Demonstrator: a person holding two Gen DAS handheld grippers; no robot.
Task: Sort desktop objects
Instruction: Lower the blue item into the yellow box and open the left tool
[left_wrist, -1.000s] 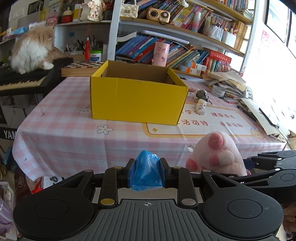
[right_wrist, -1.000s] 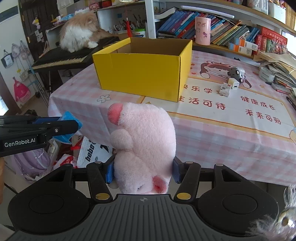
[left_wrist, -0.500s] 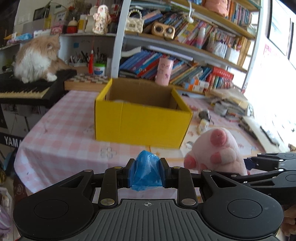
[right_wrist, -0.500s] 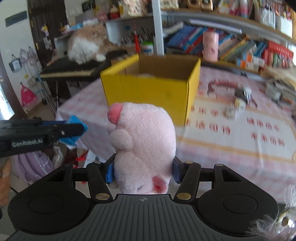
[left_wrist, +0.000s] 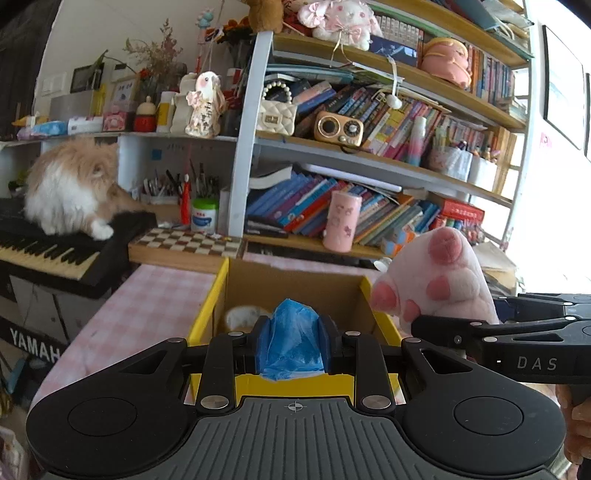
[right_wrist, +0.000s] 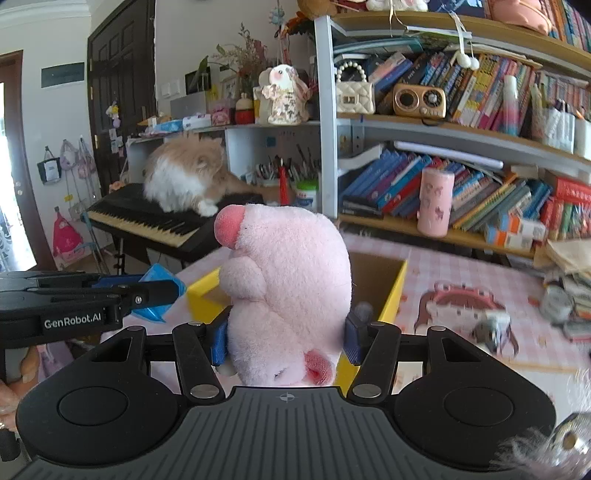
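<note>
Yellow cardboard box (left_wrist: 207, 321) holds a white furry thing (left_wrist: 242, 317).

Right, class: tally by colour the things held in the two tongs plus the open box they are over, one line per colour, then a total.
Blue: 1, plastic bag in left tongs
Pink: 1, plush toy in right tongs
Yellow: 1, box
Total: 3

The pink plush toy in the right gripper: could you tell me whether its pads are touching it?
Touching. The right wrist view shows the right gripper's blue pads pressed into both sides of the pink plush toy, denting its fur.
</note>
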